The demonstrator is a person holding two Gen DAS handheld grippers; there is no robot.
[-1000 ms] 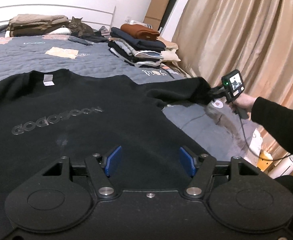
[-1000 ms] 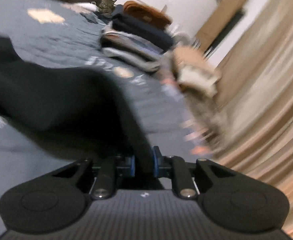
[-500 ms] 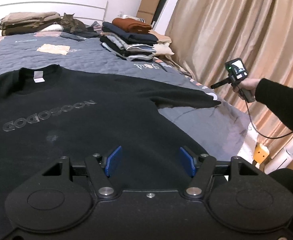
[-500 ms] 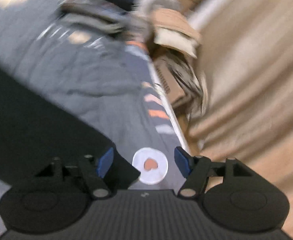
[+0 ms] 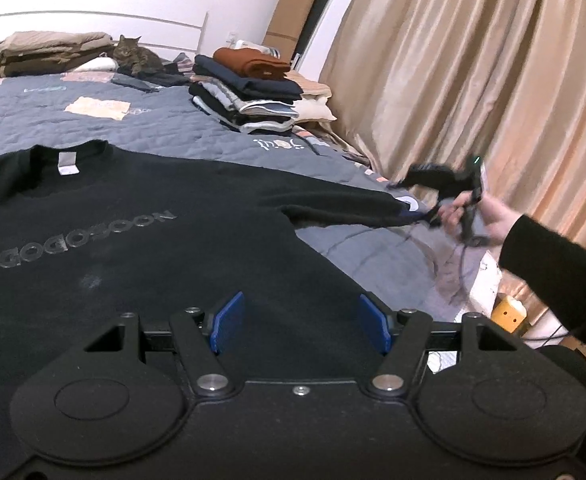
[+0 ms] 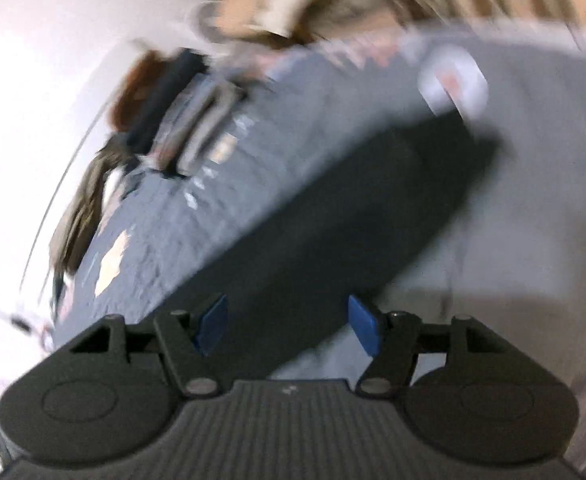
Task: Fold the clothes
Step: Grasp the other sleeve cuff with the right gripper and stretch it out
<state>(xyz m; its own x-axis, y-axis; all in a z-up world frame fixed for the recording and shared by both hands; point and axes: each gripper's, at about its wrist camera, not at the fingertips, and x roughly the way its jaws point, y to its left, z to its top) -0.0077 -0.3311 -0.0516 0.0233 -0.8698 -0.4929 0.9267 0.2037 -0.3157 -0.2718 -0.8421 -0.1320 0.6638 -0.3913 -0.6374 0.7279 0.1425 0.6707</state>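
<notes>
Black sweatshirt (image 5: 141, 240) sleeve now flat on bed, right gripper (image 6: 289, 326) just spread, released it, left gripper (image 5: 301, 326) spread, empty

Matt black fleece sweatshirt (image 5: 141, 248), quilted bedspread (image 5: 165, 120)

Cat (image 5: 139, 58) resting near headboard; beige curtain (image 5: 473, 80) hanging beside grey quilt (image 5: 153, 120).

A home bedroom: quilted bed (image 5: 141, 128), white headboard (image 5: 93, 24), cat (image 5: 137, 58), folded clothes (image 5: 253, 88), curtains (image 5: 473, 72).
</notes>
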